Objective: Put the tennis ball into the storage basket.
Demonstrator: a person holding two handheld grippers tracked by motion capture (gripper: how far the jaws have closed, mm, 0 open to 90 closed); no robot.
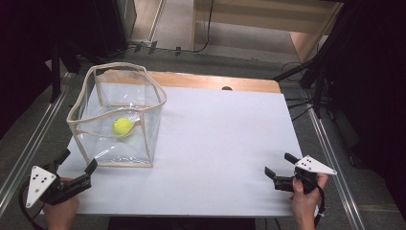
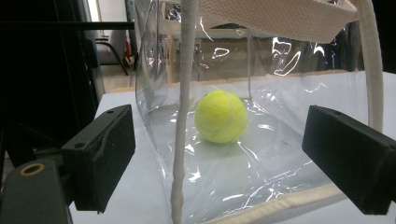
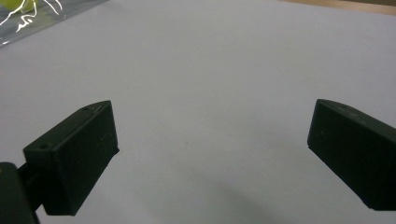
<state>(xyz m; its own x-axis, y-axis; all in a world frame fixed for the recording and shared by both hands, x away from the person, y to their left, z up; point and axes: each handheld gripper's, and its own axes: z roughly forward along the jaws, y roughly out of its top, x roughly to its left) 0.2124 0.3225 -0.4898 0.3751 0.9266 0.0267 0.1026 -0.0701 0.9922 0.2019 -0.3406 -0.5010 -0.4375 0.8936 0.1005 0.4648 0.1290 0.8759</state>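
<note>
Ball (image 1: pixel 123 126) lies on the bottom of the clear bag (image 1: pixel 143 91) at the table's (image 1: pixel 230 143) left, so I hold my left gripper (image 1: pixel 76 164) wide open, empty, near its corner, while my right gripper (image 1: pixel 279 164) waits open, empty, well apart.

You have a clear, glossy plastic bag (image 1: pixel 119 120) at the frame's upper left, crinkled and edged in matt cream woven cloth. Inside it sits a fuzzy, felt-like yellow ball (image 1: pixel 123 126). The table (image 1: pixel 225 143) top looks smooth, matt white, with bare wood along its far edge.
</note>
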